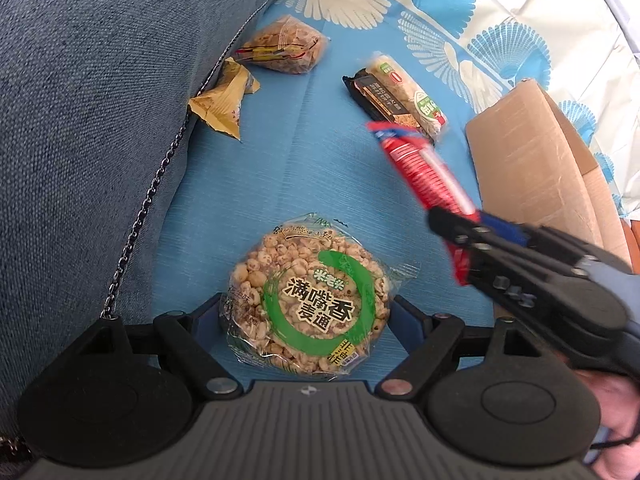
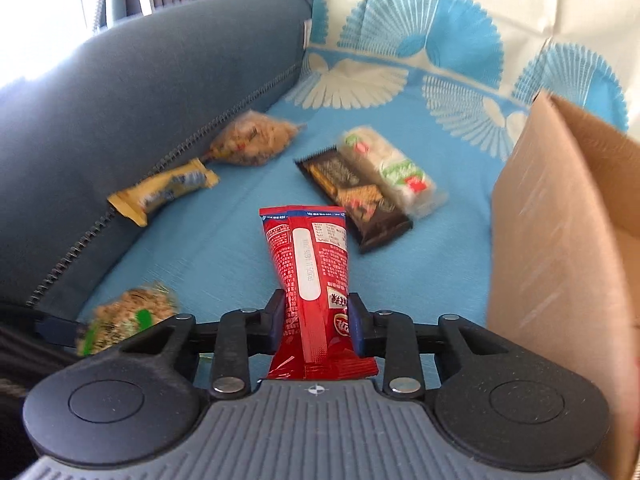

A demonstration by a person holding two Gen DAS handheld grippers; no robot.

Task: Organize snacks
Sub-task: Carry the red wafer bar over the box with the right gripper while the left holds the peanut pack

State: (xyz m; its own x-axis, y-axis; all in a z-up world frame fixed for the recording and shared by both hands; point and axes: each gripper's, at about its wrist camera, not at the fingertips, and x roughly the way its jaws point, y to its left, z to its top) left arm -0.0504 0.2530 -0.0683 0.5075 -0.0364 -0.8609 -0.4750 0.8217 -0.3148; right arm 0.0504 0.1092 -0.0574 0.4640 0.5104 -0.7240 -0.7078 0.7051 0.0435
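puffed-grain snack (image 1: 308, 300) labelled "满嘴香 麦通"

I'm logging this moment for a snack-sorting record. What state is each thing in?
Left tongs: open around the round puffed-grain cake, pads apart from it.
Right tongs: shut on the red packet.
Red packet: sealed, gripped near one end.
Round puffed-grain cake: sealed, lying flat.
Cardboard box: open at the top.
Dark biscuit pack: sealed, lying beside the white pack.
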